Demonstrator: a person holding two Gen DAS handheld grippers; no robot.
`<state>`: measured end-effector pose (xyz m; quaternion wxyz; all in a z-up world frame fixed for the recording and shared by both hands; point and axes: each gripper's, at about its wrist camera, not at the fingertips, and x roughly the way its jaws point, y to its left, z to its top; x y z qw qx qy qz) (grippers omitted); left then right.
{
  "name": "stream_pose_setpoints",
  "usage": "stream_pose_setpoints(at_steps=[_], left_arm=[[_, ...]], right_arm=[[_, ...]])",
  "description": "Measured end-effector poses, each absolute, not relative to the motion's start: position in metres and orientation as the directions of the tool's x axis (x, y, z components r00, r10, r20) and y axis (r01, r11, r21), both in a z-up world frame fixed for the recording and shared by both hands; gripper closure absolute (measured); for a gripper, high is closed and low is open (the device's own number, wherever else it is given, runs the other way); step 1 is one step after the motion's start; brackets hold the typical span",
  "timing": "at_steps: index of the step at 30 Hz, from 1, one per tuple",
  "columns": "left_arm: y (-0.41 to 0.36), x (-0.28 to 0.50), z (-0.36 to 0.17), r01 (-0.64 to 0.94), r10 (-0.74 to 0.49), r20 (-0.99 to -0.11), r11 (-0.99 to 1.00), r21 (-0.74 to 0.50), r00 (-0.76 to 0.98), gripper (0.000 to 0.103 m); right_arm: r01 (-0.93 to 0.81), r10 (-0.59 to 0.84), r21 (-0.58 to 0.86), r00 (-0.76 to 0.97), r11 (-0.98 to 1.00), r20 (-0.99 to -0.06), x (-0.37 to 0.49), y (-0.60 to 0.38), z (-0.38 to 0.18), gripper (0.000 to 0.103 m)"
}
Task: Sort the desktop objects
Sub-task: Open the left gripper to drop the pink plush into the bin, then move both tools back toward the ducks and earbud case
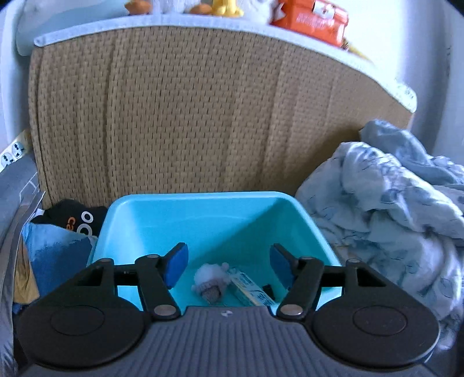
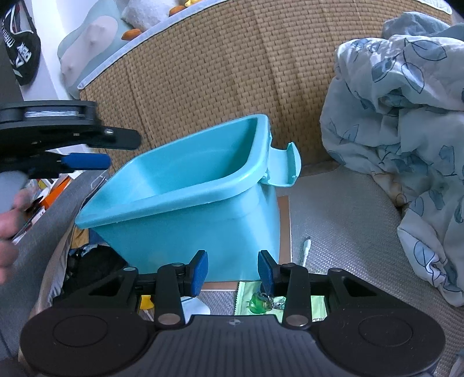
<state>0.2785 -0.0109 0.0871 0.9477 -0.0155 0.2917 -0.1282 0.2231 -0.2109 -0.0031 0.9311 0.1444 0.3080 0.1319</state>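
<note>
Left gripper (image 1: 229, 265) spread, empty, above teal bin (image 1: 162, 214); fluffy toy (image 1: 209, 279) and small box (image 1: 249, 287) lying inside. Right gripper (image 2: 233, 271) parted, empty, near bin's outer wall.

The turquoise bin (image 2: 185, 203) is smooth, slightly glossy moulded plastic, and behind it the tan woven panel (image 1: 185, 110) shows a coarse, matt basket-weave texture edged with a pale cloth trim (image 1: 162, 21). The leaf-print bedding (image 2: 400, 116) is soft, crumpled cloth, lying on a grey mat (image 2: 342, 220) with a fine, matt weave. Each tool, left (image 1: 229, 265) and right (image 2: 233, 271), has matt black plastic arms, dull metal rivets and matt blue pads (image 1: 176, 265).
</note>
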Motion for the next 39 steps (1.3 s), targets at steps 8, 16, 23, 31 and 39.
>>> stream_pose_setpoints(at_steps=[8, 16, 23, 31, 39], left_arm=[[0.021, 0.227, 0.071, 0.143, -0.226, -0.486, 0.969, -0.203, 0.844, 0.034], [0.038, 0.183, 0.04, 0.134, -0.158, -0.448, 0.987, -0.086, 0.88, 0.028], [0.053, 0.171, 0.005, 0.086, -0.136, -0.477, 0.989, -0.124, 0.868, 0.022], [0.062, 0.156, -0.031, 0.082, -0.098, -0.483, 0.995, -0.055, 0.87, 0.022], [0.069, 0.156, -0.048, 0.09, -0.105, -0.482, 0.994, -0.055, 0.87, 0.021]], right_arm=[[-0.196, 0.358, 0.332, 0.755, 0.923, -0.549, 0.222, -0.204, -0.011, 0.061], [-0.254, 0.386, 0.304, 0.743, 0.918, -0.547, 0.219, -0.189, -0.015, 0.061], [-0.295, 0.408, 0.286, 0.73, 0.912, -0.548, 0.217, -0.177, -0.023, 0.059], [-0.335, 0.418, 0.251, 0.709, 0.908, -0.568, 0.216, -0.163, -0.034, 0.057], [-0.386, 0.475, 0.28, 0.652, 0.879, -0.591, 0.218, -0.15, -0.049, 0.048]])
